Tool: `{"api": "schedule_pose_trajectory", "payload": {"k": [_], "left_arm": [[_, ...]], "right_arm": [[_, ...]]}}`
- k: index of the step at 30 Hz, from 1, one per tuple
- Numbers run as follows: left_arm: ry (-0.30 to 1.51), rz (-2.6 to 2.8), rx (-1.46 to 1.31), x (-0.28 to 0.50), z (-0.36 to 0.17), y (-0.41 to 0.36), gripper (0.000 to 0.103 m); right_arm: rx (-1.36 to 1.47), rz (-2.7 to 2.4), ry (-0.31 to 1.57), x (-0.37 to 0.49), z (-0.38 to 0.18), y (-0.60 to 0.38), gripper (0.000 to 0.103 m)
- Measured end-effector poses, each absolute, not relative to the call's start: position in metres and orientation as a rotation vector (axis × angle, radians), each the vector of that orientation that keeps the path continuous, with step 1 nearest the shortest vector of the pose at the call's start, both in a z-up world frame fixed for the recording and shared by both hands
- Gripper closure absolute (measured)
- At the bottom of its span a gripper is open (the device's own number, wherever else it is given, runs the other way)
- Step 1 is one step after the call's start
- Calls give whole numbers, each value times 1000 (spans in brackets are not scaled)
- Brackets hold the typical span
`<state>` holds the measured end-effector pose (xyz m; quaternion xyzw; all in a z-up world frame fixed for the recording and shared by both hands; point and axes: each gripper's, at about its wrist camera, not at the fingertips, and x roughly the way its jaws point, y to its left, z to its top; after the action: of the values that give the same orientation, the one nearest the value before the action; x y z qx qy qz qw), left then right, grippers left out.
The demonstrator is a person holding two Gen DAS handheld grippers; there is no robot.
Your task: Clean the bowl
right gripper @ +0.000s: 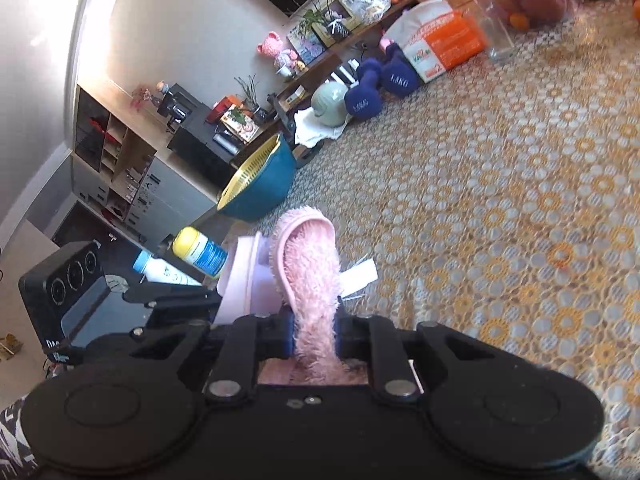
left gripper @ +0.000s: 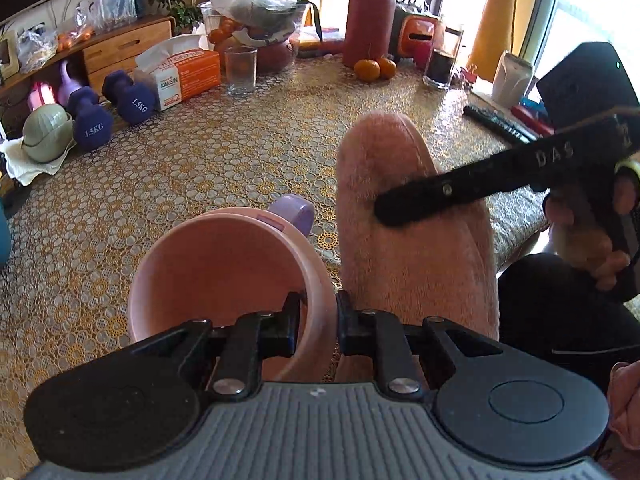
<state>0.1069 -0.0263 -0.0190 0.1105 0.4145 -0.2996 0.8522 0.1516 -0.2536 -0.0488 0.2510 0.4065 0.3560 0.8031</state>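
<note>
**A:** Why that hold?

**B:** My left gripper point(left gripper: 318, 320) pinches the pink bowl's point(left gripper: 224, 268) rim above the table point(left gripper: 200, 168), steadying it. My right gripper point(right gripper: 314, 334) is clamped on the fluffy cloth point(right gripper: 310, 264) just beside it.

**A:** Orientation?

**B:** The bowl's mouth tilts toward me, probably; the cloth runs lengthwise away.

The left gripper point(left gripper: 318, 312) has black linkage arms with silver rivets, two round black discs at seven and five o'clock, and a ribbed grey body. The right gripper point(right gripper: 314, 332) is black with blue finger pads point(right gripper: 287, 330); from the left wrist its finger reads "DAS" at three o'clock.
</note>
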Motion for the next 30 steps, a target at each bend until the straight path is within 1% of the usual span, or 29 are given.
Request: {"api": "schedule_pose_trajectory", "payload": {"k": [4,7,10,15,22,30], "left_arm": [[888,-639,318,110,-19,-42,85],[897,-656,353,111,-20,-49,85],[897,-658,375,110,-20,-52,85],[902,-655,357,114,-20,-52,85],[904,-669,341,115,-20,-49,84],[902,-675,339,116,-21,-47,84]], "right_arm": [[497,750,817,160,-31,-255,87],[462,761,807,165,-28,-244,87],[419,745,815,167,-37,-235,86],[424,715,825,172,-47,-242,86],[364,614,884,177,-63,-253,87],[398,711,802,173,-27,-251,86]]}}
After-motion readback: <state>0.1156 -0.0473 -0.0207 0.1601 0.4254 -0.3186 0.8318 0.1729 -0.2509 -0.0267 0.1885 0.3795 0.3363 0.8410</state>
